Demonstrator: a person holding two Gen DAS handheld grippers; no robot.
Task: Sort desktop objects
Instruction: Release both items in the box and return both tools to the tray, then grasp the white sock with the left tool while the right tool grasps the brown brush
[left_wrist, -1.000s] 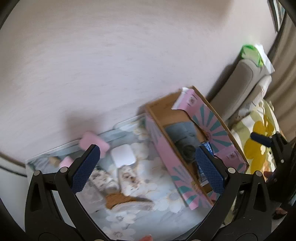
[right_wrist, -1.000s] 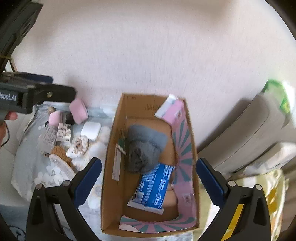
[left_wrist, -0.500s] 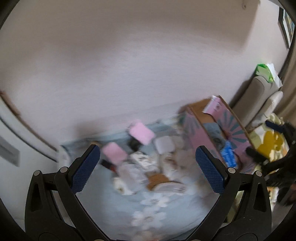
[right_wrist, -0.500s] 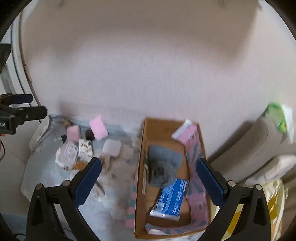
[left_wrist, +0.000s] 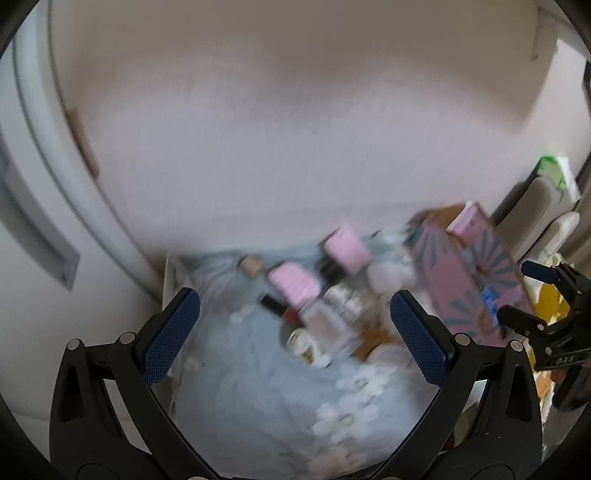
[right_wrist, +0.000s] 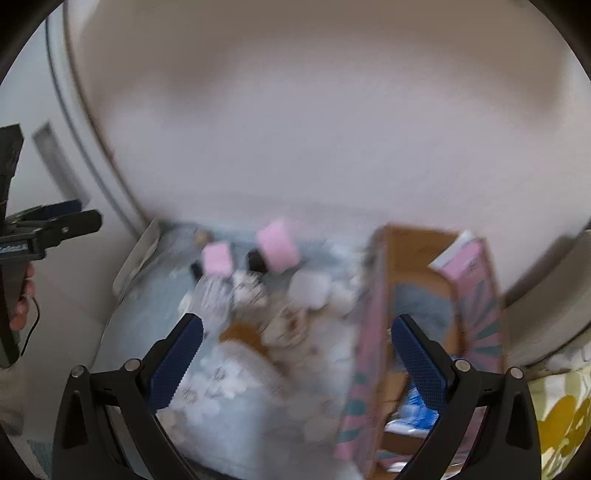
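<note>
Both views are blurred by motion. A pile of small items lies on a pale blue floral cloth (left_wrist: 251, 391): two pink blocks (left_wrist: 293, 284) (right_wrist: 277, 245), a white square case (right_wrist: 309, 290), a dark red tube (left_wrist: 280, 310) and patterned packets. A pink-and-teal cardboard box (left_wrist: 469, 273) (right_wrist: 476, 295) stands to the right, holding a grey item (right_wrist: 424, 306) and a blue pack (right_wrist: 417, 406). My left gripper (left_wrist: 291, 332) is open and empty above the pile. My right gripper (right_wrist: 295, 354) is open and empty, between the pile and the box.
A pale wall (left_wrist: 295, 129) rises behind the cloth. A white cabinet or door edge (left_wrist: 33, 184) is at the left. Grey cushions (left_wrist: 532, 206) and a yellow floral fabric (right_wrist: 561, 413) lie at the right. Each gripper shows in the other's view (left_wrist: 546, 314) (right_wrist: 44, 229).
Both grippers have pulled back and up from the box and swung left toward the pile. The box now sits at the right of both views. Both stay open.
</note>
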